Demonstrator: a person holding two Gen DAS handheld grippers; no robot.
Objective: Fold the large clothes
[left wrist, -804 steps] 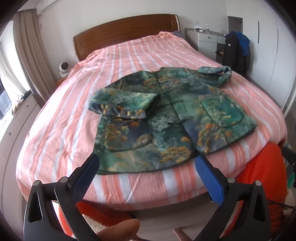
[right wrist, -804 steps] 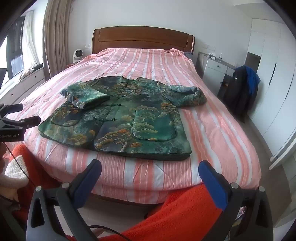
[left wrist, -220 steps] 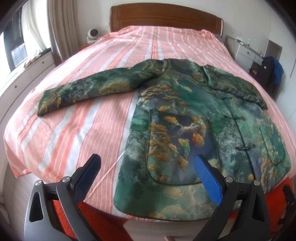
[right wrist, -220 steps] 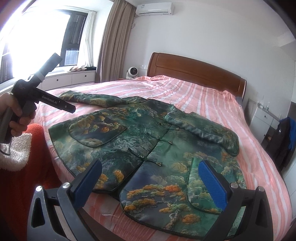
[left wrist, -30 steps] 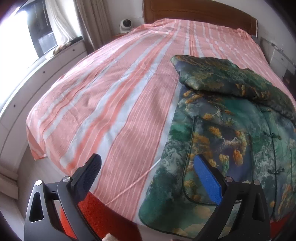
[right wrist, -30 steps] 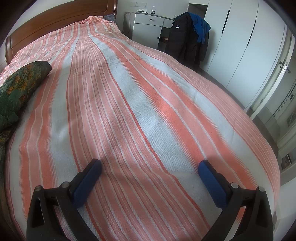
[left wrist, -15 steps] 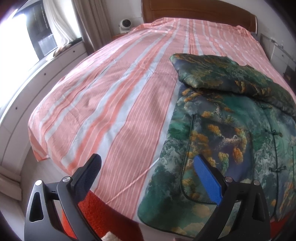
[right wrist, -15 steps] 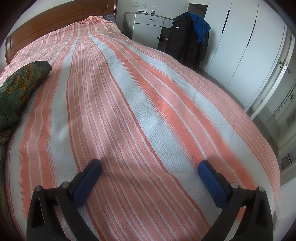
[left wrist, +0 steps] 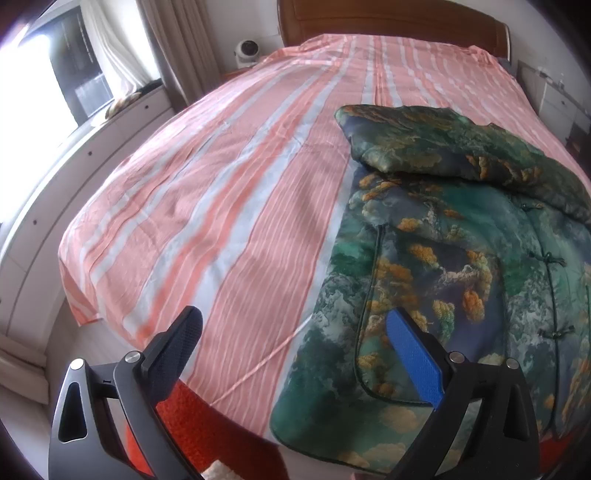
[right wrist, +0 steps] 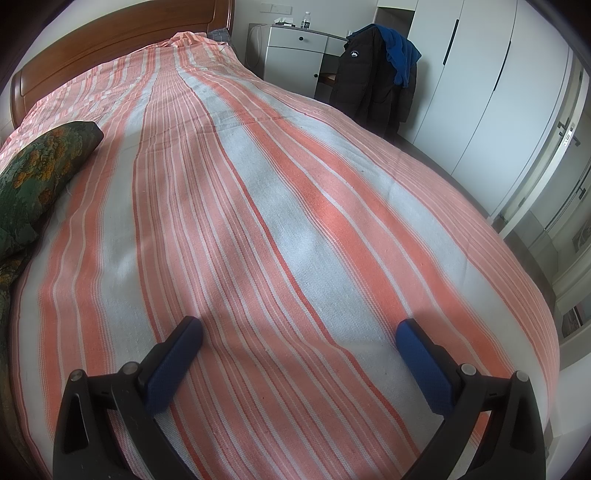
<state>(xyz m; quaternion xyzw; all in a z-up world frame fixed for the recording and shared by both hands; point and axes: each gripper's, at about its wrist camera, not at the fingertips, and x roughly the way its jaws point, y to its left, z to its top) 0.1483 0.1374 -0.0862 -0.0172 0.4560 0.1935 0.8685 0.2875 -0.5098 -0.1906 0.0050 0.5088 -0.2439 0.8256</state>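
Since half a second ago the left gripper (left wrist: 295, 343) has eased nearer the jacket (left wrist: 443, 258), its hem corner now just under the right-hand pad. Jacket lies flat at the foot of the striped bed (left wrist: 221, 184), one sleeve folded across its chest. Both tools gape, holding nothing; the right gripper (right wrist: 297, 345) hovers over bare sheet. Best bite: both layers at the hem edge, then lift evenly.

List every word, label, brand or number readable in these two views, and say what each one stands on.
Nothing here reads as text.
Small white logo on the chest of the black jacket: too small to read.
Label on the water bottle on the white cabinet: blurred.
Mark by the door handle: unreadable.
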